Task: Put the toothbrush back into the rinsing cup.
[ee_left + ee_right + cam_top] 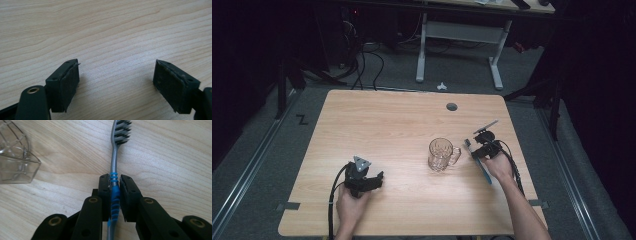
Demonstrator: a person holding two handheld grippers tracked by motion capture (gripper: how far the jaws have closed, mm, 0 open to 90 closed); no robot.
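A blue and grey toothbrush with dark bristles lies on the wooden table, its head pointing away from the hand. My right gripper is shut on the ribbed blue part of its handle. From the high view, the right gripper is at the right of the table with the toothbrush under it. A clear glass mug stands upright just left of it, and its handle side shows in the right gripper view as the mug. My left gripper rests at the front left, open, and its jaws stand wide over bare wood.
A round cable hole sits near the table's far edge. Beyond the table stand a white desk frame and loose cables on the floor. The right table edge is close to the right hand.
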